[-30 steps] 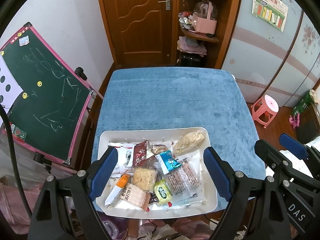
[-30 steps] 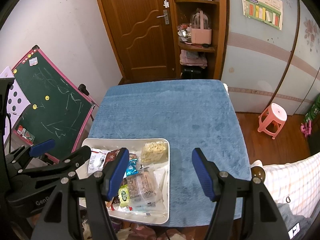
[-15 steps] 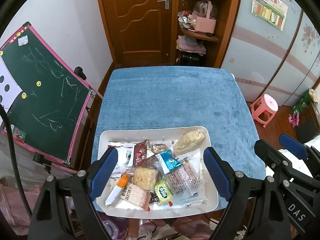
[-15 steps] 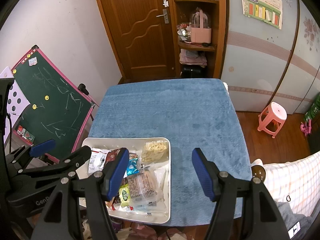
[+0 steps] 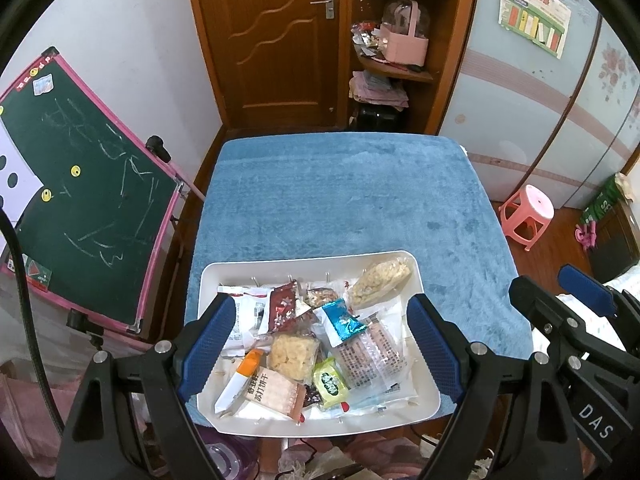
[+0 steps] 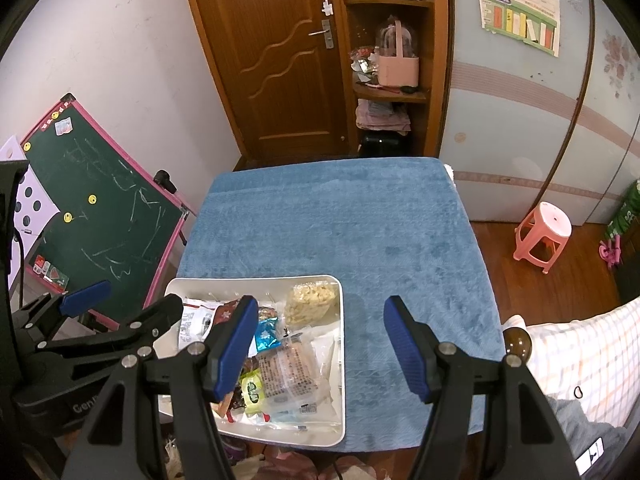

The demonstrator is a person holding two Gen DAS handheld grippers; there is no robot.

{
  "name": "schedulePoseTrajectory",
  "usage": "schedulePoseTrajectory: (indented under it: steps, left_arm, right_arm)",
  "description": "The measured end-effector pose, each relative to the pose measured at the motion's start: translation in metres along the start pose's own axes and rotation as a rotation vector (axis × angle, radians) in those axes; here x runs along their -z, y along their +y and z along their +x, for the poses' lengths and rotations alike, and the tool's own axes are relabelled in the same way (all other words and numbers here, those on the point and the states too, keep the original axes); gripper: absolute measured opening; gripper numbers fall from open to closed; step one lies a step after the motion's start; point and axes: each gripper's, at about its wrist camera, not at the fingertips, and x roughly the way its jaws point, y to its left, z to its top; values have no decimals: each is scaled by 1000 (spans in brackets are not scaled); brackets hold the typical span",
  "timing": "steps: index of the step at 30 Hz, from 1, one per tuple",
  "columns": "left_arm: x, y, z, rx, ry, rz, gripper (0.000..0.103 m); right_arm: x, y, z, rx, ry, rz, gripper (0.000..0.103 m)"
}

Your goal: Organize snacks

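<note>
A white tray full of several wrapped snacks sits at the near left edge of a blue-covered table. It also shows in the right wrist view. In it lie a clear bag of pale puffs, a blue foil packet, a green packet and a dark red packet. My left gripper hangs open above the tray, empty. My right gripper is open and empty above the tray's right rim; it also shows in the left wrist view.
A green chalkboard with a pink frame leans at the table's left side. A pink stool stands on the floor at the right. A wooden door and corner shelves are behind the table.
</note>
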Motion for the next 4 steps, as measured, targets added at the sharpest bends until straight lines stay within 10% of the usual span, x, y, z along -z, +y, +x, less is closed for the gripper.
schedulePoseTrajectory:
  steps: [4]
  left_arm:
    - [5, 2, -2, 9, 0, 9, 87]
  right_arm:
    - [2, 2, -1, 6, -1, 5, 66]
